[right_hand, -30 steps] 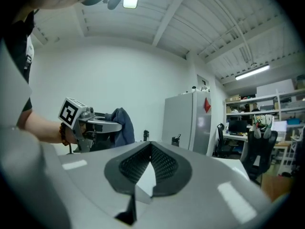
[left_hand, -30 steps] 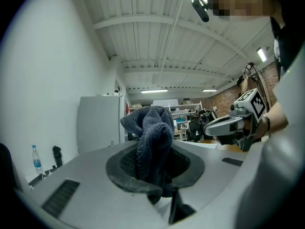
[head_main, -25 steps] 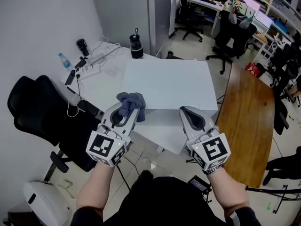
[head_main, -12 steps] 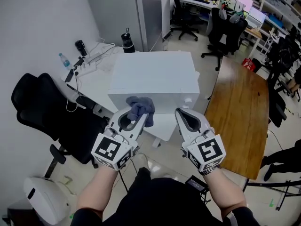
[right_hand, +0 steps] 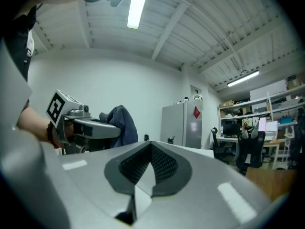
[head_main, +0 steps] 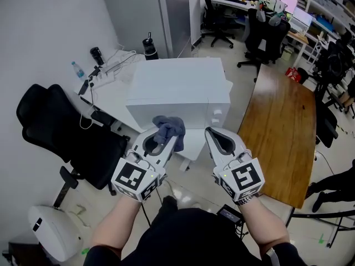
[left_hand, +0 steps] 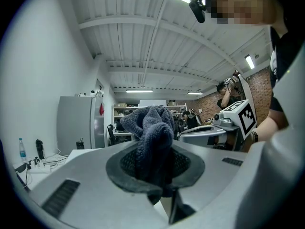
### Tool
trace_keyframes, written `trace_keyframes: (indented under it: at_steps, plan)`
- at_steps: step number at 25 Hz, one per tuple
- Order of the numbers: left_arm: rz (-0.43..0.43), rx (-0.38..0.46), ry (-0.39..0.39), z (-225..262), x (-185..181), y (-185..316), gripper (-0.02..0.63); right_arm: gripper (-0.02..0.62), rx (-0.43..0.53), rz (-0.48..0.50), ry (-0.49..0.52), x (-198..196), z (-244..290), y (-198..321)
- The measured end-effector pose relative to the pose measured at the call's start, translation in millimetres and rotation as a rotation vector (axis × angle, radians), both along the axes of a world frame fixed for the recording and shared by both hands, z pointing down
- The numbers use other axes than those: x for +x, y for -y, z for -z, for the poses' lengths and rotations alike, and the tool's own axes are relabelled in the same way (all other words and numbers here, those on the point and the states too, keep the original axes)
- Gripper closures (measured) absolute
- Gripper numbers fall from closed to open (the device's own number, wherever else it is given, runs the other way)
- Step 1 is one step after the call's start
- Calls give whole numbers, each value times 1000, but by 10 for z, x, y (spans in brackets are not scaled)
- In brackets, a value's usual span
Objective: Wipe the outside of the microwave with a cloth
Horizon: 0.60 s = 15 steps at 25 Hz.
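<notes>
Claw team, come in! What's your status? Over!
Left claw shut on the bunched dark-blue cloth. Right claw shut, empty. White box-shaped microwave just ahead, contact unclear. Black office chair off left, out of the path.

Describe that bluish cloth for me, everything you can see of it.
The cloth is a dark blue-grey rag, soft and fuzzy like terry or microfibre, crumpled into a bunch. The left gripper has its jaws closed on the lower part, and the rest bulges out past the tips in loose folds. It is held in front of the white microwave, near its front face; whether it touches that face cannot be told. Nothing else touches it.
</notes>
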<state>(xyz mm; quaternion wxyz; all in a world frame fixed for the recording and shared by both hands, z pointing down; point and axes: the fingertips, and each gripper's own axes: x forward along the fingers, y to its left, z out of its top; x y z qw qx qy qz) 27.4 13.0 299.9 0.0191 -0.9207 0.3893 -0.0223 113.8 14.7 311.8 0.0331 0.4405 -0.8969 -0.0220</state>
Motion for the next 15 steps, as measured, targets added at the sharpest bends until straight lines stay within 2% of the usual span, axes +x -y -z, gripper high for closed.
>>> trace_keyframes:
  at_steps: [15]
  plan:
    - [7, -1, 6, 11, 49, -108, 525, 595, 5, 7, -3, 20, 12, -91]
